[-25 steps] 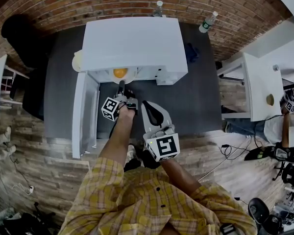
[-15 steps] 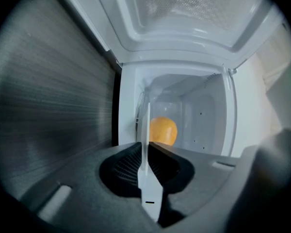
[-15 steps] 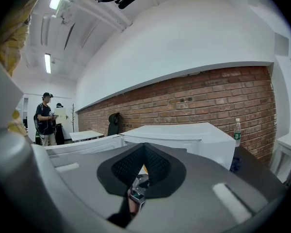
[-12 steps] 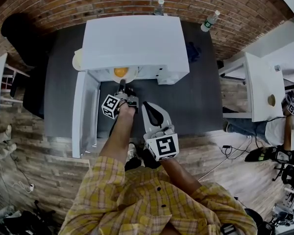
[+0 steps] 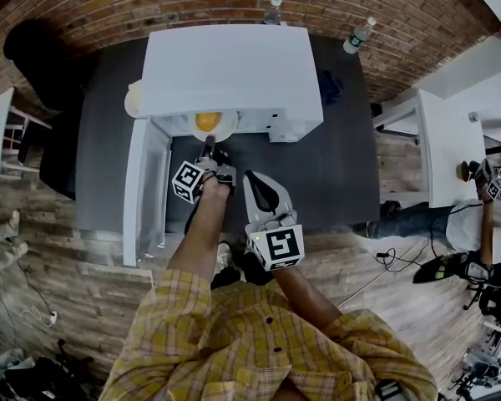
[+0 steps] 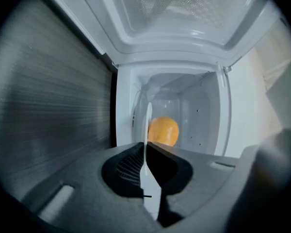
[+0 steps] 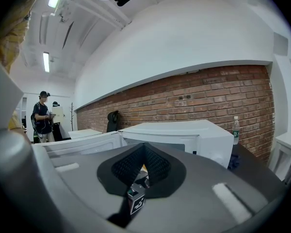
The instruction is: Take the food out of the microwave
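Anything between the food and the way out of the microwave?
Nothing visible. The door is swung wide open, and the left gripper has its jaws closing on the rim of the plate under the food.

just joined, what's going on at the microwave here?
A person works two handheld grippers at a white microwave whose door stands open. The left gripper reaches into the cavity, its jaws closing on the rim of the white plate that carries the orange food. Plate and food are not yet out. The right gripper, jaws together and empty, hovers in front of the microwave above the dark table.
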### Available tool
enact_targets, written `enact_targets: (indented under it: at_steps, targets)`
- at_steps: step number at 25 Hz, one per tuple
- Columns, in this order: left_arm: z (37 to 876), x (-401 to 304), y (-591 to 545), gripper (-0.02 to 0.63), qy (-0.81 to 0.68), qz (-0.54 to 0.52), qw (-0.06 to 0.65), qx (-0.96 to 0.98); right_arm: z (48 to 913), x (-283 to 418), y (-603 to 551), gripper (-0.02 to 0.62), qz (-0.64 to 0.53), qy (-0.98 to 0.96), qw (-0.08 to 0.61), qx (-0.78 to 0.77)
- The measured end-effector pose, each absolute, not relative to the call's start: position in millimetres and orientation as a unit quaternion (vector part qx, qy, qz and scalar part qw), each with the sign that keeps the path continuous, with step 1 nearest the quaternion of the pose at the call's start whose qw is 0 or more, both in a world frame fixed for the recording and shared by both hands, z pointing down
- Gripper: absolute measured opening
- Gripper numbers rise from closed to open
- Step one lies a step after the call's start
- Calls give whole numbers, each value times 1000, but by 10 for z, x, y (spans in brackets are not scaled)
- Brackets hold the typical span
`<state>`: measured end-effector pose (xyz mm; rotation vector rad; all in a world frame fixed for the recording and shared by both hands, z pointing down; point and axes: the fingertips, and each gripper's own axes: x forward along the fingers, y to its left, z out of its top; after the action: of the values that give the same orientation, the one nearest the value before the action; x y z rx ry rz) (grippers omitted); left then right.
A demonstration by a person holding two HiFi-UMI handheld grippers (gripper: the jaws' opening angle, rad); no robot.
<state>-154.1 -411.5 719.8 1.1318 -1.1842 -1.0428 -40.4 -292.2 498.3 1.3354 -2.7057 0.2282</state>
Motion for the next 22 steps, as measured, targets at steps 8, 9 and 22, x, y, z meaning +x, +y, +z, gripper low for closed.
enact_targets:
  at_steps: [8, 9, 22]
  targets:
    - [6981, -1487, -3973, 11, -498, -430, 563, 500, 4900, -363, -2924, 3, 67, -889, 51, 451]
    - [6958, -1481, -3939, 11, -498, -430, 564, 500, 4898, -362, -2911, 3, 68, -888, 51, 451]
    - [6573, -1435, -3503, 11, -487, -432, 565, 507, 4743, -385, -2641, 3, 57, -889, 46, 452]
